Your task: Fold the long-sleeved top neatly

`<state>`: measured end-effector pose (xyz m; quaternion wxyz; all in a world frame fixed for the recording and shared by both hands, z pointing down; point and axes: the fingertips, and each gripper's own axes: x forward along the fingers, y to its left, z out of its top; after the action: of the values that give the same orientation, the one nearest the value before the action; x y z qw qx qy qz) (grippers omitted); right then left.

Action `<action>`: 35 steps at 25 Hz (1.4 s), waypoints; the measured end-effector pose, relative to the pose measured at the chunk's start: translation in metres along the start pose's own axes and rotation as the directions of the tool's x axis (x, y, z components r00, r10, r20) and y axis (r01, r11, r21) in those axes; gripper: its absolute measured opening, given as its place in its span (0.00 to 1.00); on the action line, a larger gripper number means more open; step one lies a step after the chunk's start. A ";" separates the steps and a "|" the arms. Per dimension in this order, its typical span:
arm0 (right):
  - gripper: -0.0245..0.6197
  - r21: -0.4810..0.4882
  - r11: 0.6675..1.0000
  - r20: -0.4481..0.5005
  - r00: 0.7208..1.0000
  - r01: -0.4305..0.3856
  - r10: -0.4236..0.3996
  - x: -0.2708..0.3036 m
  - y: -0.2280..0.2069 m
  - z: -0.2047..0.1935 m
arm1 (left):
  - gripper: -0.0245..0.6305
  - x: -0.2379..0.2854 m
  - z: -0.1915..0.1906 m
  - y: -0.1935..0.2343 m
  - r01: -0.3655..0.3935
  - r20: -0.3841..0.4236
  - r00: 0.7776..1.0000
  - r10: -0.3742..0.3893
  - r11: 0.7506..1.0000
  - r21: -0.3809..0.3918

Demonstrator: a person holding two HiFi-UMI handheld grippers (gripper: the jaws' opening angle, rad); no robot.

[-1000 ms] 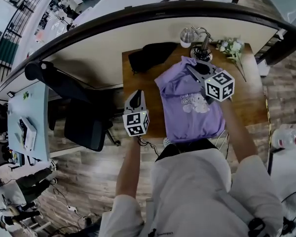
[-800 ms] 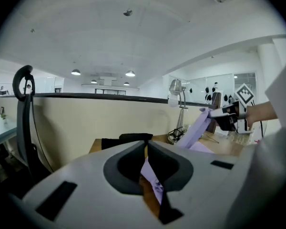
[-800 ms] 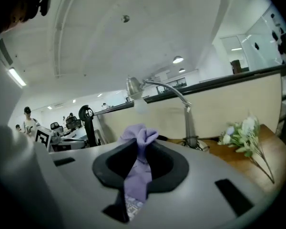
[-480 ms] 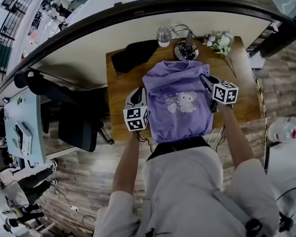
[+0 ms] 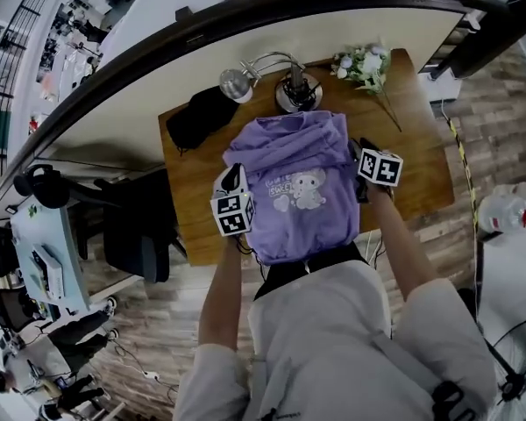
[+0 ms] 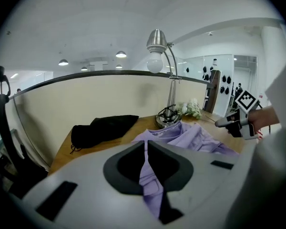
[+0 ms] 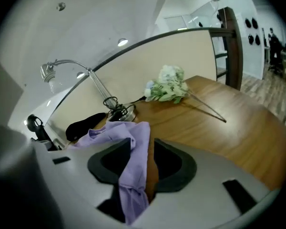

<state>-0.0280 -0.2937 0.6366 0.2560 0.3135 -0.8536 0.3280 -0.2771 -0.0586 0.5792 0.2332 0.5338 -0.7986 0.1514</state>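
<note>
A purple long-sleeved top (image 5: 294, 191) with a cartoon print lies on the wooden desk (image 5: 416, 178), its hem hanging over the near edge. My left gripper (image 5: 235, 181) is at the top's left edge, shut on a fold of purple cloth (image 6: 144, 168). My right gripper (image 5: 358, 154) is at the top's right edge. Its jaws are opening: a strip of the top (image 7: 136, 166) still hangs between them against the left jaw, and bare wood shows in the gap beside the right jaw. The top (image 6: 195, 138) bunches toward the lamp.
A chrome desk lamp (image 5: 291, 90) stands at the desk's back, a black pouch (image 5: 200, 117) at the back left, a bunch of flowers (image 5: 361, 63) at the back right. A curved partition rims the far side. A black chair (image 5: 131, 231) stands to the left.
Both grippers came down and toward the desk's near edge, drawing the top with them. The right gripper left the collar area for the top's right edge and its jaws widened.
</note>
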 end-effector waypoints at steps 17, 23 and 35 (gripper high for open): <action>0.04 -0.534 0.834 -0.112 0.989 -0.142 0.097 0.104 0.073 -0.024 | 0.09 0.082 -0.071 0.028 -0.206 -0.212 0.958 0.192 0.977 -0.048; 0.04 -0.543 0.824 -0.176 0.981 -0.163 0.078 0.107 0.058 -0.033 | 0.09 0.097 -0.086 0.037 -0.180 -0.201 0.966 0.160 0.980 -0.086; 0.05 -0.407 0.912 0.000 0.998 -0.050 0.055 0.009 0.050 -0.034 | 0.09 0.048 -0.059 0.035 -0.095 -0.086 0.992 0.091 0.994 -0.044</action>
<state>-0.0614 -0.2430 0.6448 0.3016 0.2324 -0.9127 0.1484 -0.3123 -0.0536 0.6547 0.2717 0.4833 -0.8157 0.1650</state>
